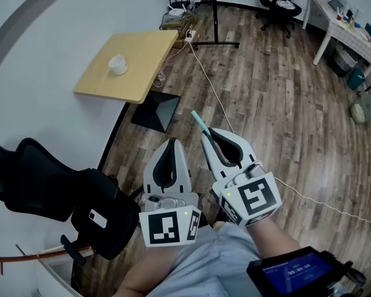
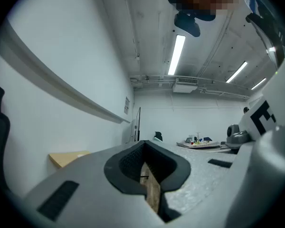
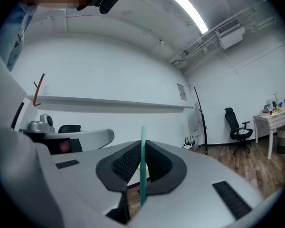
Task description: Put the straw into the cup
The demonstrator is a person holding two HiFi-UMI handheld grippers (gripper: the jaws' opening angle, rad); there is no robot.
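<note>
The right gripper [image 1: 210,135] pinches the straw [image 1: 198,121], whose teal end pokes past the jaws. The left gripper [image 1: 171,144] has its jaws pressed together, empty. The cup [image 1: 117,64] stands far left on the tabletop [image 1: 142,54], well apart. The thin straw could swivel in the pinch and miss the rim.

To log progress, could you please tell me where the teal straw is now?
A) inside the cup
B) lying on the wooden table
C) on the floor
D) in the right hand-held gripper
D: the teal straw is pinched between the jaws of the right hand-held gripper, far from the cup on the wooden table.
</note>
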